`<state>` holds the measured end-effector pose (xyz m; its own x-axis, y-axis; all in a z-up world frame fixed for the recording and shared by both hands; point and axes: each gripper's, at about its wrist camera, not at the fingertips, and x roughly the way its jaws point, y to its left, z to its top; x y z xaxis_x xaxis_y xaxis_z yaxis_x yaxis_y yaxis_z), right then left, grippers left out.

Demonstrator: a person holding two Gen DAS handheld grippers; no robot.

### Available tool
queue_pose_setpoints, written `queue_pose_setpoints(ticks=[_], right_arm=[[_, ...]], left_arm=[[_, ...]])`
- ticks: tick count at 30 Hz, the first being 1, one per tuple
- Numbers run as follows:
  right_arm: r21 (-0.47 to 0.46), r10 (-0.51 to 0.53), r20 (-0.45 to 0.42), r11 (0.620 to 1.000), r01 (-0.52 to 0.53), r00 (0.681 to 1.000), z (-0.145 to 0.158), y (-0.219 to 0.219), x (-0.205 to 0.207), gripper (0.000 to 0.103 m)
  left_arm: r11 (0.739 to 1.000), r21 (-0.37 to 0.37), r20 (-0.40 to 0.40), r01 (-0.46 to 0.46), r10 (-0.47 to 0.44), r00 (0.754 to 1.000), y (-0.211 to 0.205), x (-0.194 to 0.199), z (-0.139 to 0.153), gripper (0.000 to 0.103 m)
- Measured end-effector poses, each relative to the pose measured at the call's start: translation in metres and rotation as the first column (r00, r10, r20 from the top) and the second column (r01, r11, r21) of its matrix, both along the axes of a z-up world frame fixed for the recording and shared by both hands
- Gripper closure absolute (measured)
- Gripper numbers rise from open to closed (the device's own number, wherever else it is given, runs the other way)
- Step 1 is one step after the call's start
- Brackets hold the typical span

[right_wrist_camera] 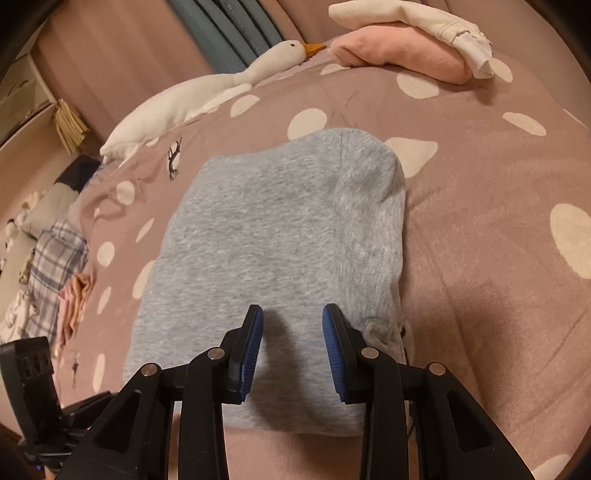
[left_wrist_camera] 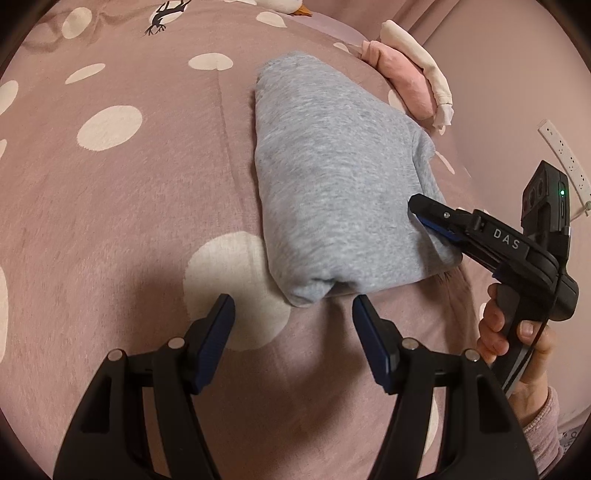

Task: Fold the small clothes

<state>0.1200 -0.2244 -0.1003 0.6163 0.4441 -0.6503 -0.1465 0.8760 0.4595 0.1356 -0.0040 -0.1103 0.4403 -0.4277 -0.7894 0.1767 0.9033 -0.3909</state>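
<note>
A folded grey garment (left_wrist_camera: 332,177) (right_wrist_camera: 266,258) lies flat on a mauve bedspread with cream dots (left_wrist_camera: 129,221) (right_wrist_camera: 480,240). My left gripper (left_wrist_camera: 293,310) stands open just short of the garment's near corner, with only bedspread between its blue pads. My right gripper (right_wrist_camera: 291,317) is open over the garment's near part, with flat grey cloth showing in the gap and nothing pinched. In the left wrist view my right gripper (left_wrist_camera: 415,206) reaches in from the right over the garment's right edge, held by a hand (left_wrist_camera: 495,332).
A folded pink garment (left_wrist_camera: 410,85) (right_wrist_camera: 406,51) with a cream one (right_wrist_camera: 424,18) on top lies at the far edge of the bed. A white goose plush (right_wrist_camera: 221,85) lies at the back. Plaid cloth (right_wrist_camera: 55,251) sits off the left side. A power strip (left_wrist_camera: 565,158) hangs at right.
</note>
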Motion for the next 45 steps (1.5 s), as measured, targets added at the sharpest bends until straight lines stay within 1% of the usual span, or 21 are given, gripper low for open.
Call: queue_pose_setpoints(ticks=[4, 7, 11, 13, 15, 19, 23, 29, 31, 34, 35, 37, 38, 39, 41, 44, 45], right_arm=[[-0.003, 0.004, -0.008, 1.000, -0.004, 1.000, 0.005, 0.001, -0.001, 0.070], [-0.021, 0.013, 0.015, 1.000, -0.013, 1.000, 0.010, 0.002, -0.010, 0.069], [-0.080, 0.058, 0.067, 0.995, -0.053, 0.996, 0.016, 0.009, -0.027, 0.069], [-0.132, 0.075, 0.058, 0.989, -0.067, 0.995, 0.010, 0.014, -0.029, 0.069], [-0.177, 0.070, 0.040, 0.982, -0.061, 0.997, 0.001, 0.017, -0.026, 0.069], [-0.151, 0.058, 0.049, 0.987, -0.050, 0.997, -0.001, 0.013, -0.027, 0.068], [-0.148, 0.062, 0.047, 0.988, -0.055, 0.997, 0.001, 0.013, -0.028, 0.068], [-0.117, 0.057, 0.043, 0.992, -0.052, 0.997, 0.001, 0.008, -0.031, 0.068], [-0.106, 0.054, 0.043, 0.993, -0.049, 0.998, 0.002, 0.006, -0.034, 0.068], [-0.078, 0.061, 0.059, 0.995, -0.056, 0.996, 0.008, 0.003, -0.040, 0.068], [-0.066, 0.065, 0.067, 0.996, -0.060, 0.996, 0.011, 0.001, -0.042, 0.067], [-0.044, 0.059, 0.077, 0.997, -0.056, 0.995, 0.014, -0.004, -0.045, 0.057], [-0.026, 0.052, 0.084, 0.998, -0.050, 0.995, 0.016, -0.008, -0.047, 0.049], [0.000, 0.042, 0.090, 0.999, -0.042, 0.995, 0.018, -0.013, -0.049, 0.046], [0.045, 0.021, 0.090, 0.999, -0.025, 0.996, 0.018, -0.024, -0.050, 0.043], [0.097, -0.017, 0.082, 0.995, 0.009, 0.996, 0.015, -0.036, -0.050, 0.032], [0.123, -0.028, 0.073, 0.992, 0.019, 0.997, 0.013, -0.041, -0.050, 0.031]], left_arm=[[1.000, 0.004, 0.002, 0.000, 0.000, 1.000, 0.000, -0.003, 0.001, 0.037], [1.000, 0.008, 0.004, 0.001, -0.001, 1.000, 0.002, -0.006, 0.001, 0.037], [1.000, 0.004, -0.001, -0.006, 0.006, 1.000, 0.005, -0.007, 0.000, 0.037], [1.000, 0.003, -0.002, -0.011, 0.011, 1.000, 0.005, -0.008, 0.000, 0.037], [1.000, 0.010, -0.001, -0.013, 0.013, 1.000, 0.004, -0.008, 0.000, 0.037], [1.000, 0.021, 0.001, -0.008, 0.008, 1.000, 0.002, -0.009, 0.001, 0.037], [1.000, 0.020, 0.000, -0.009, 0.009, 1.000, 0.003, -0.010, 0.001, 0.037], [1.000, 0.014, 0.002, -0.012, 0.012, 1.000, 0.005, -0.011, 0.001, 0.037], [1.000, -0.013, -0.002, -0.010, 0.010, 1.000, 0.007, -0.014, 0.003, 0.037], [0.994, -0.111, -0.004, 0.005, -0.005, 1.000, 0.013, -0.019, 0.008, 0.036], [0.991, -0.133, 0.000, 0.009, -0.009, 1.000, 0.014, -0.020, 0.010, 0.036], [0.985, -0.174, 0.006, -0.002, 0.003, 1.000, 0.017, -0.021, 0.014, 0.030], [0.980, -0.197, 0.007, -0.006, 0.008, 1.000, 0.019, -0.021, 0.016, 0.028], [0.975, -0.222, 0.004, -0.013, 0.014, 1.000, 0.021, -0.020, 0.017, 0.026], [0.964, -0.266, -0.003, -0.026, 0.027, 1.000, 0.027, -0.018, 0.017, 0.024], [0.959, -0.280, -0.015, -0.045, 0.043, 0.999, 0.031, -0.014, 0.014, 0.021], [0.959, -0.281, -0.018, -0.049, 0.046, 0.999, 0.032, -0.012, 0.014, 0.021]])
